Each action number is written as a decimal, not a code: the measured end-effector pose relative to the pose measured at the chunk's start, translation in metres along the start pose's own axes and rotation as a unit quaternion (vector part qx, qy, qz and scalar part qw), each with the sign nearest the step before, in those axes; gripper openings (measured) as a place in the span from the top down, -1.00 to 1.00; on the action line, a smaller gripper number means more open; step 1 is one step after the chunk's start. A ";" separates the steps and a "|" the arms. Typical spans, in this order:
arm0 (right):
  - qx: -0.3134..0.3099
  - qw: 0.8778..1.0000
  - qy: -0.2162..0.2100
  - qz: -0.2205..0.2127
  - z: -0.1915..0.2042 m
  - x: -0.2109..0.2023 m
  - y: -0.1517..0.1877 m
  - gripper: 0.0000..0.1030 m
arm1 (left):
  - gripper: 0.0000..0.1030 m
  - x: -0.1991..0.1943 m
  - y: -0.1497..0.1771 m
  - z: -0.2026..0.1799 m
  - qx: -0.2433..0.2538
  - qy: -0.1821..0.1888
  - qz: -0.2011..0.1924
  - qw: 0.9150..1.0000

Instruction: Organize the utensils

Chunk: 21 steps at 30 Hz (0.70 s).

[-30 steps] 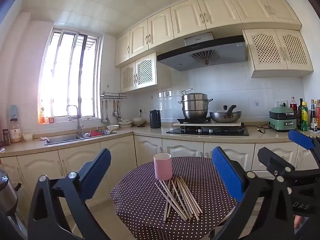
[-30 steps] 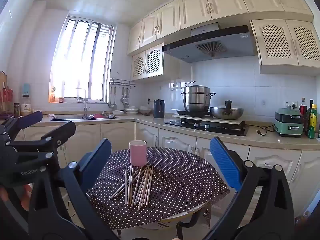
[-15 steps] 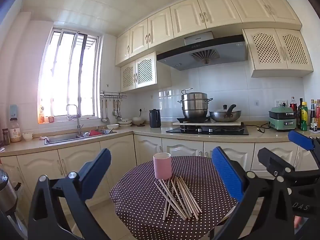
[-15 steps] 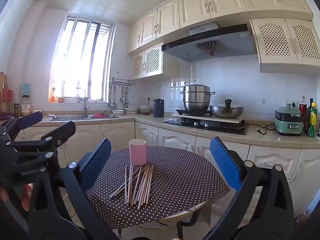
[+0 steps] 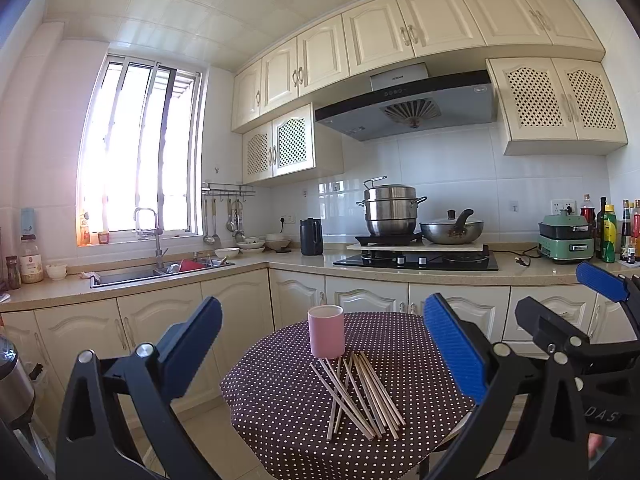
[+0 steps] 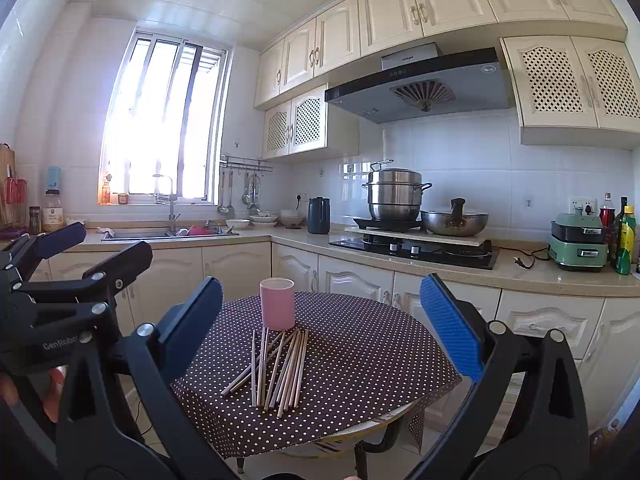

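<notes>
Nothing has been moved since earlier: chopsticks (image 5: 356, 394) lie before the cup (image 5: 326, 336); both grippers (image 5: 322, 344) (image 6: 320, 320) are held spread, empty.

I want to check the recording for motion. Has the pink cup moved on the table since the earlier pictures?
No. The pink cup stands at the same spot on the dotted tablecloth, directly behind the chopsticks; only the camera view shifted slightly.
</notes>
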State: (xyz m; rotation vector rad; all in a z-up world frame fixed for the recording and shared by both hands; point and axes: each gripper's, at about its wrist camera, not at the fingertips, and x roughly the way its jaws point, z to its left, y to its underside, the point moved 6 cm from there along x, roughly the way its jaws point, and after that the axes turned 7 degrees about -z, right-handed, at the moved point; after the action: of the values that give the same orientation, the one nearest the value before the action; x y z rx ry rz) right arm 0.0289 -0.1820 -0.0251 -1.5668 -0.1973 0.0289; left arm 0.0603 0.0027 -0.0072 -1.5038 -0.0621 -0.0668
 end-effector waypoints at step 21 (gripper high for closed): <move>0.000 1.000 -0.002 0.002 0.006 0.001 0.003 -0.88 | -0.92 -0.002 0.001 0.004 -0.002 -0.001 0.001 1.000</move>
State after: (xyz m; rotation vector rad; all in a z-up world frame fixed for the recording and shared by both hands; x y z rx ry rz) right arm 0.0290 -0.1762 -0.0283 -1.5683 -0.1977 0.0359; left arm 0.0586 0.0067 -0.0077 -1.5079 -0.0623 -0.0636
